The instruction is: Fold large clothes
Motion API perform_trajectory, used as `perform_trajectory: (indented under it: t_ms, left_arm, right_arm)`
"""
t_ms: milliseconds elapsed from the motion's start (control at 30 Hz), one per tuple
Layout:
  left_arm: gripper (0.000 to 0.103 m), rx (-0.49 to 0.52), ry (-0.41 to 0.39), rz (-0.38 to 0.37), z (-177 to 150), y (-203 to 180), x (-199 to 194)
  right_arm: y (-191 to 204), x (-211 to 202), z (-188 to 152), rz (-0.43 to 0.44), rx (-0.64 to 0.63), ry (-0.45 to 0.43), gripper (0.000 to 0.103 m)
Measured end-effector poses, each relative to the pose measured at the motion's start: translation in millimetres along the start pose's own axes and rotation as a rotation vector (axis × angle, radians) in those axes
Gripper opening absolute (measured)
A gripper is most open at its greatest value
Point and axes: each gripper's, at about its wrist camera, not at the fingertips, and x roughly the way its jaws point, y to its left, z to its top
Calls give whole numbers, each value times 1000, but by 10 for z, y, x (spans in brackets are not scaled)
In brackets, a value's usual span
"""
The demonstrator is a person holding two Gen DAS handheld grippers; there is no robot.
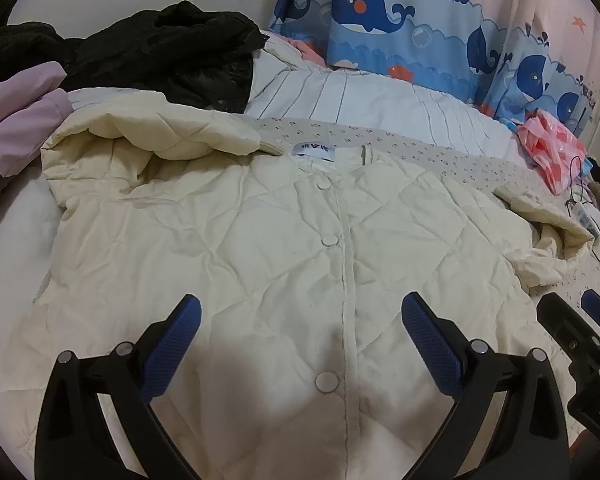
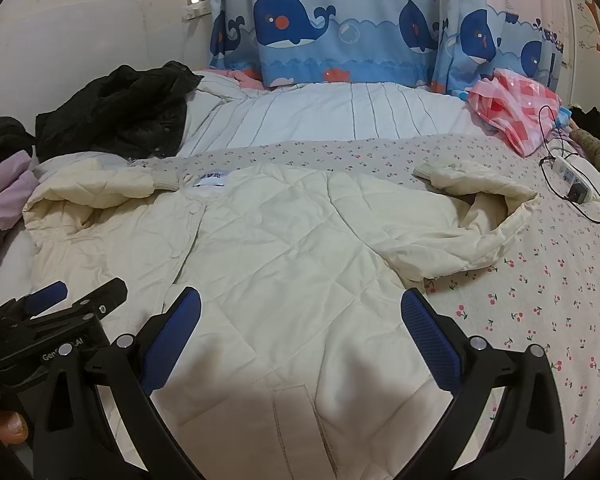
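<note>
A cream quilted jacket point(image 1: 260, 264) lies front up and buttoned on the bed, collar away from me, both sleeves bent inward near the collar. It also shows in the right wrist view point(image 2: 284, 248). My left gripper point(image 1: 300, 316) is open and empty, hovering over the jacket's lower front by the button placket. My right gripper point(image 2: 300, 312) is open and empty over the jacket's lower right side. The right gripper also shows in the left wrist view point(image 1: 580, 328); the left gripper shows in the right wrist view point(image 2: 72, 296).
A black coat point(image 2: 116, 112) and a lilac garment point(image 1: 24, 120) lie at the left. A white striped quilt point(image 2: 332, 116) lies behind the jacket. A pink checked bag point(image 2: 512, 108) and a power strip point(image 2: 572, 180) with cables sit at the right. Whale curtains point(image 2: 340, 28) hang behind.
</note>
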Motion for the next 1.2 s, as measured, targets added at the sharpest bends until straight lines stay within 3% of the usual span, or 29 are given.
perform_trajectory:
  t_ms: [1200]
  left_arm:
    - [96, 10, 32, 4, -35, -42, 88]
  right_arm:
    - [-17, -1, -13, 23, 9, 20, 97]
